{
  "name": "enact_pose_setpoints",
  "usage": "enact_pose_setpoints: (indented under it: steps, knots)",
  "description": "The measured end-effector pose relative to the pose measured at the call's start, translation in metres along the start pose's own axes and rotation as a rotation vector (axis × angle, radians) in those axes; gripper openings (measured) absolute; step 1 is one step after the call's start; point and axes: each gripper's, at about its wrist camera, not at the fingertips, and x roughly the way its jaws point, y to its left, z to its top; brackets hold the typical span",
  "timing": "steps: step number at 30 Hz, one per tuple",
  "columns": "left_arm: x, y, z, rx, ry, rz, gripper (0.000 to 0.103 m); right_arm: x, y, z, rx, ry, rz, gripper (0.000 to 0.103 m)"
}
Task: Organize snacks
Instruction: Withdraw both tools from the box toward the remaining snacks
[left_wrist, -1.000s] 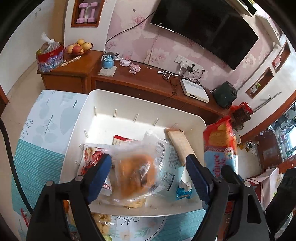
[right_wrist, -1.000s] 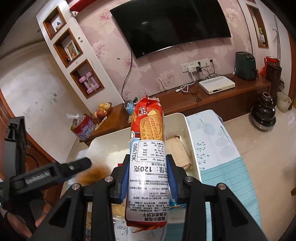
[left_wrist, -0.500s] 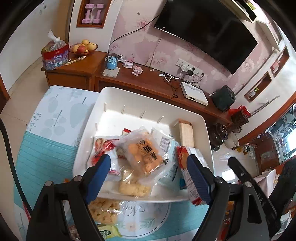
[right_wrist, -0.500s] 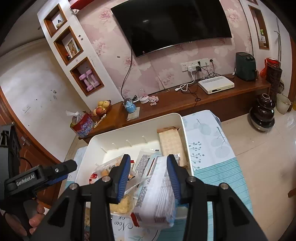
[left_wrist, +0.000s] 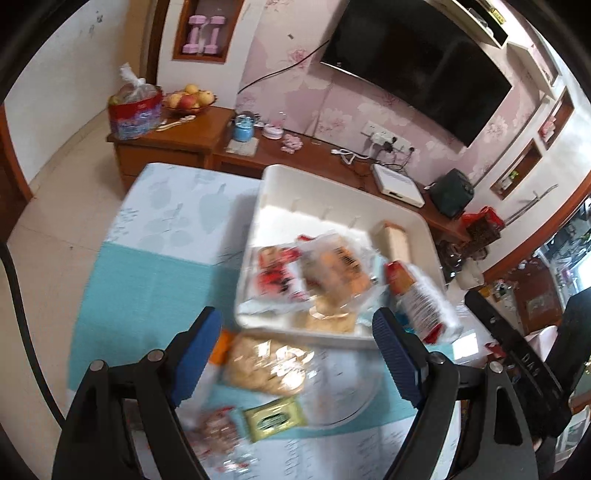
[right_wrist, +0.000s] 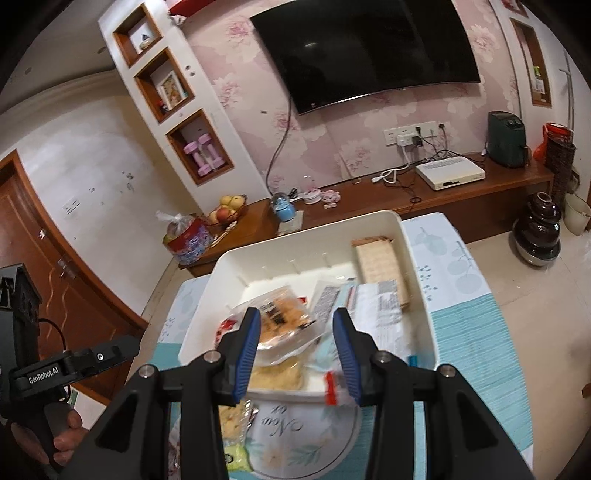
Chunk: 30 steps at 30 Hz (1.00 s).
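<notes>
Biscuit pack (right_wrist: 373, 321) lying in white bin (right_wrist: 413, 266) at its right near corner, beyond right gripper (right_wrist: 297, 350) fingertips, not pinched; jaws parted, empty. Left gripper (left_wrist: 295, 354) spread wide, nothing held, over clear cracker bag (left_wrist: 266, 365) on table (left_wrist: 147, 273) just before bin. "GenRobot.AI" readable on left gripper body; pack print too blurred. Both grippers angled downward.

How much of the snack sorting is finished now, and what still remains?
Done: several packets, including the biscuit pack, lie in the white bin. In hand: nothing; the right gripper and left gripper are both open and empty. Left: the cracker bag, green packet and another blurred packet lie on the table.
</notes>
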Motion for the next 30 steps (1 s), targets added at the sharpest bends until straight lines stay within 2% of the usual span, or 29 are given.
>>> enact_pose_setpoints:
  steps: [8, 12, 20, 26, 30]
  knots:
    - [-0.017, 0.057, -0.020, -0.043, 0.043, 0.068, 0.083, 0.005, 0.033, -0.027, -0.031, 0.047, 0.025, 0.041]
    - [-0.022, 0.085, -0.035, -0.072, 0.070, 0.118, 0.083, 0.012, 0.049, -0.042, -0.066, 0.096, 0.034, 0.041]
    - [-0.021, 0.126, -0.065, -0.130, 0.136, 0.168, 0.083, 0.028, 0.085, -0.070, -0.136, 0.203, 0.068, 0.041]
    - [-0.016, 0.142, -0.090, -0.187, 0.194, 0.159, 0.083, 0.041, 0.109, -0.095, -0.187, 0.306, 0.111, 0.041]
    - [-0.011, 0.149, -0.105, -0.249, 0.236, 0.125, 0.083, 0.049, 0.123, -0.115, -0.215, 0.378, 0.133, 0.041]
